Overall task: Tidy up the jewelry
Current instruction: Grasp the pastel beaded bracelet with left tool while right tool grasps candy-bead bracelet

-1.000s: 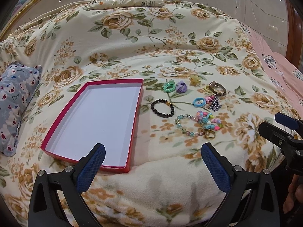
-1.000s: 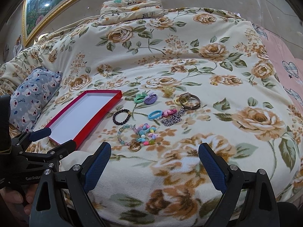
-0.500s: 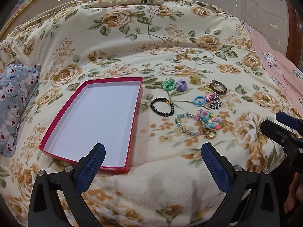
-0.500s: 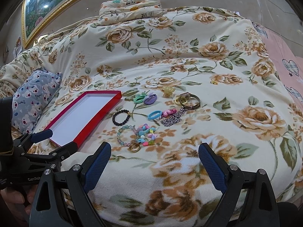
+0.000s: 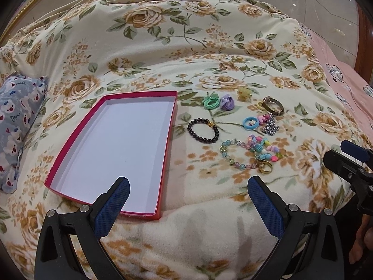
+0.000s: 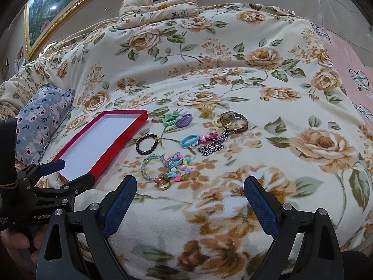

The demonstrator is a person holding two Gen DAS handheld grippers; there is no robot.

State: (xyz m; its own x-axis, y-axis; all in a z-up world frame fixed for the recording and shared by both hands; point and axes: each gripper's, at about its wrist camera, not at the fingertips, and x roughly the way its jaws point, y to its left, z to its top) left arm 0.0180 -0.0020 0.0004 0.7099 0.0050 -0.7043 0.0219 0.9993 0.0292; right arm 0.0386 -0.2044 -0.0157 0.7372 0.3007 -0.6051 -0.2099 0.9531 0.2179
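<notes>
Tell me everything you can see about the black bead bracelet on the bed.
The black bead bracelet is a closed loop of round, glossy dark beads with one small gold-coloured bead or clasp on its far side. It lies flat on the floral blanket, just right of the red box, apart from it. Nothing touches it; both grippers are well short of it.

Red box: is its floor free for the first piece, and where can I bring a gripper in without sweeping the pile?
The red box floor is wholly bare. Bare blanket lies between the gold ring and both grippers. A thin strip separates the box from the black bead bracelet. It is crowded from there to the watch.
</notes>
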